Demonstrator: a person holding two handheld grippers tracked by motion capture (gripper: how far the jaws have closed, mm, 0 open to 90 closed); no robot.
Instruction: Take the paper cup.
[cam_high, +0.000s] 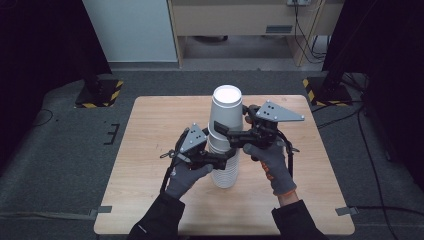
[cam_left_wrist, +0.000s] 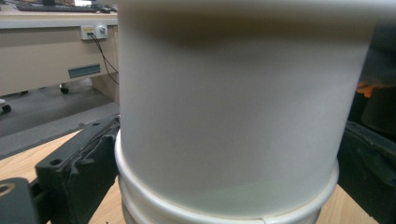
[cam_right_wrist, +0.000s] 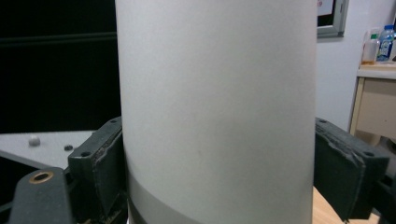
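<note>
1. A tall stack of white paper cups (cam_high: 225, 145), nested upside down with their bases up, stands on the light wooden table (cam_high: 150, 200) near its middle, slightly toward the person's edge.

2. The topmost white paper cup (cam_high: 227, 107) sits higher than the rest, its flat round base facing the high camera.

3. The left gripper (cam_high: 227, 159), held in a grey-gloved left hand (cam_high: 186, 177), reaches in from the left and is clenched around the lower part of the stack. In the left gripper view its black padded jaws press against both sides of the cup wall (cam_left_wrist: 233, 107), just above a set of rolled rims (cam_left_wrist: 224, 210).

4. The right gripper (cam_high: 226, 131), held in a grey and orange gloved right hand (cam_high: 272, 162), comes in from the right, higher up. It is grasping the topmost cup. In the right gripper view its two black jaws touch the smooth white wall (cam_right_wrist: 215, 102) on either side.

5. Each gripper carries a grey three-cornered plate; the left one (cam_high: 194, 139) lies lower than the right one (cam_high: 277, 112).

6. Beyond the table lie dark grey carpet (cam_high: 60, 160), two black stand bases with yellow and black striped edges (cam_high: 100, 92), and a pale wooden desk (cam_high: 240, 20) with cables hanging at its right end.
</note>
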